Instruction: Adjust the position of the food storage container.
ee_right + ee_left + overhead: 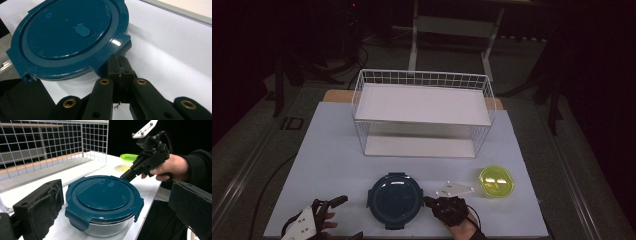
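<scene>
Teal-lidded round container (394, 199), steel body, 4 latch tabs, sits at the near edge of the white table (332, 150), between my 2 grippers. Right gripper (428, 201): jaws pressed together, nothing between them, tip set against the latch tab (117, 45) on the container's right side, just under the lid rim; whether it is actually touching the tab or a hair short I judge as touching from the right gripper view. Left gripper (343, 216): jaws spread wide, empty, resting apart from the container on its left. Relation that matters: tab lies directly ahead of the closed right tip, so the right hand is the nearer. Also present: 1 wire rack (422, 112) behind, 1 yellow-green tub (496, 181) to the right.
</scene>
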`<state>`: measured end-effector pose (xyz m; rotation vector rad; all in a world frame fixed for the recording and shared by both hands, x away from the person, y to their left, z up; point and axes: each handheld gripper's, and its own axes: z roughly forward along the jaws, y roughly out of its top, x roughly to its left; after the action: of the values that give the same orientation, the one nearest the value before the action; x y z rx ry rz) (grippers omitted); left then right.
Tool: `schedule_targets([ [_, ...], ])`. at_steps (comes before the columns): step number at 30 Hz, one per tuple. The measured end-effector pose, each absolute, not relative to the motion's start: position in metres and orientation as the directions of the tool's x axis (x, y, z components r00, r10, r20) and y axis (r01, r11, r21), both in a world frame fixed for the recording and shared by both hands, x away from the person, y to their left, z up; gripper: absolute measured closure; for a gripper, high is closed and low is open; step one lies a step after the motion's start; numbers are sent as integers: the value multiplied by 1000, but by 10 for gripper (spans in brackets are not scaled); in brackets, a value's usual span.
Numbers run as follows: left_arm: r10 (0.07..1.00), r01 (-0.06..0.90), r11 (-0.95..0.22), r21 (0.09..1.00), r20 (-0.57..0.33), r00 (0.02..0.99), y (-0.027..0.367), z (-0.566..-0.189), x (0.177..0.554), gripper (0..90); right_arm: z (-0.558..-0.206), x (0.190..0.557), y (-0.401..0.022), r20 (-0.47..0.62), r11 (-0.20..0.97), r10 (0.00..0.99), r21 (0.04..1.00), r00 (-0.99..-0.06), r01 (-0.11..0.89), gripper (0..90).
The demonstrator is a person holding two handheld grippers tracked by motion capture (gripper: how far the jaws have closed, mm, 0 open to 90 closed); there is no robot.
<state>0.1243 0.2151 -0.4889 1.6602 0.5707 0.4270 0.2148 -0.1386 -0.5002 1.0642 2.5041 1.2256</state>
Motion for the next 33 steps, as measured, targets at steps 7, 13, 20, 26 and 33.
schedule_targets([
  [7, 584, 134, -115, 984, -42, 811, 214, -489, 125, 0, -501, 218, -133, 157, 419, 654, 739, -740, 527, 900],
  [13, 579, 140, -113, 984, -49, 814, 214, -490, 125, 0, -500, 221, -122, 160, 430, 639, 736, -753, 522, 900],
  [20, 578, 146, -113, 983, -55, 814, 215, -490, 125, 0, -500, 227, -113, 163, 422, 642, 741, -750, 522, 900],
  [26, 599, 160, -113, 981, -61, 798, 217, -490, 127, 0, -491, 223, -119, 129, 413, 637, 775, -760, 478, 859],
  [33, 623, 169, -110, 980, -64, 780, 219, -488, 126, 0, -484, 215, -125, 131, 392, 609, 808, -782, 441, 647],
])
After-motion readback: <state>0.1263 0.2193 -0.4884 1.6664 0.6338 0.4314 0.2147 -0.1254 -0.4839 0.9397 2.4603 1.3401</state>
